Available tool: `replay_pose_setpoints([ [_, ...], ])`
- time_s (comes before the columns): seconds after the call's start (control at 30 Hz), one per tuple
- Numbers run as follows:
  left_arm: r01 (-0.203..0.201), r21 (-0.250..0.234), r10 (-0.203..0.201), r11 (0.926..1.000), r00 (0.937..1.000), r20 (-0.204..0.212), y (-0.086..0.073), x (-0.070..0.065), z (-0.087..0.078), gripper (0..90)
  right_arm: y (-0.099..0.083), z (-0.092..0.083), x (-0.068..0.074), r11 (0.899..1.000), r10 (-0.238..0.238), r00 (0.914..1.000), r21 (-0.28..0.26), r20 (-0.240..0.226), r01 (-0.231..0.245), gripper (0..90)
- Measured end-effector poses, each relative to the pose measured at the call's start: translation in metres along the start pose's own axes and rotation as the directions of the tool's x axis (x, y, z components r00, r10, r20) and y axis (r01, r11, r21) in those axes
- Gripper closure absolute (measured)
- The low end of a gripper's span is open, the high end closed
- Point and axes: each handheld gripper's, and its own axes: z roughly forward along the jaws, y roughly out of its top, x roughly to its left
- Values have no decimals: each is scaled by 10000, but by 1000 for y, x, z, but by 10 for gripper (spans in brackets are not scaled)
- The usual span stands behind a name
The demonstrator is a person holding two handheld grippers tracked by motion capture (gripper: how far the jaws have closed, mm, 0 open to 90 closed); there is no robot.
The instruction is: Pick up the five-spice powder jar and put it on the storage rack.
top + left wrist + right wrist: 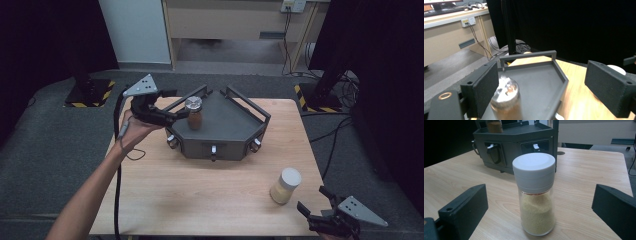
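Note:
A brown spice jar point(194, 119) with a silver cap stands on the left part of a dark grey rack point(227, 122). My left gripper point(176, 106) reaches in from the left at jar height and is open. In the left gripper view the jar point(505, 100) sits close beside the left pad point(486, 87), with a wide gap to the other pad. A glass jar of pale yellow grains point(285, 186) with a white lid stands on the table at the front right. My right gripper point(312, 198) is open just behind it. In the right gripper view the jar point(535, 195) stands between the spread jaws, untouched.
The rack has raised rails at its back corners and several knobs point(213, 150) along its front faces. The wooden table point(200, 195) ends close to my right gripper. Beyond the table are a cabinet and cables on a grey floor.

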Motion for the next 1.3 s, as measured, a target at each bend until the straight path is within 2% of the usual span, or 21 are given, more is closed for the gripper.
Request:
replay_pose_setpoints([
  [0.13, 199, -360, -197, 9992, 9998, 33, -15, -11, -16, 108, 0, 0, 0, 10000, -5, 10000, 13, -14, 5, 10],
  [0.23, 196, -455, -202, 9988, 9997, -127, -25, -21, -28, 107, 0, 0, 0, 10000, -20, 10000, 15, -8, 20, 10],
  [0.47, -112, -591, 74, 9982, 9979, -637, -50, -48, -55, 108, 1, 1, 1, 10000, -39, 10000, 44, -14, 39, 10],
  [0.53, -74, -639, 33, 9979, 9980, -637, -60, -53, -61, 108, 1, 1, 1, 10000, -34, 10000, 49, -11, 34, 11],
  [0.7, 28, -555, -76, 9985, 9963, -854, -81, -65, -68, 105, 1, 1, 1, 10000, -30, 10000, 56, 6, 30, 11],
  [0.87, 45, -666, -121, 9978, 9934, -1142, -102, -78, -74, 102, 1, 1, 1, 10000, -26, 10000, 55, 33, 26, 10],
  [0.97, 202, -719, -295, 9972, 9910, -1306, -114, -83, -76, 102, 1, 1, 1, 10000, -29, 10000, 71, 43, 29, 10],
  [1.3, 624, -322, -665, 9975, 9865, -1495, -139, -92, -81, 98, 1, 1, 1, 10000, -17, 10000, 62, 51, 17, 11],
])
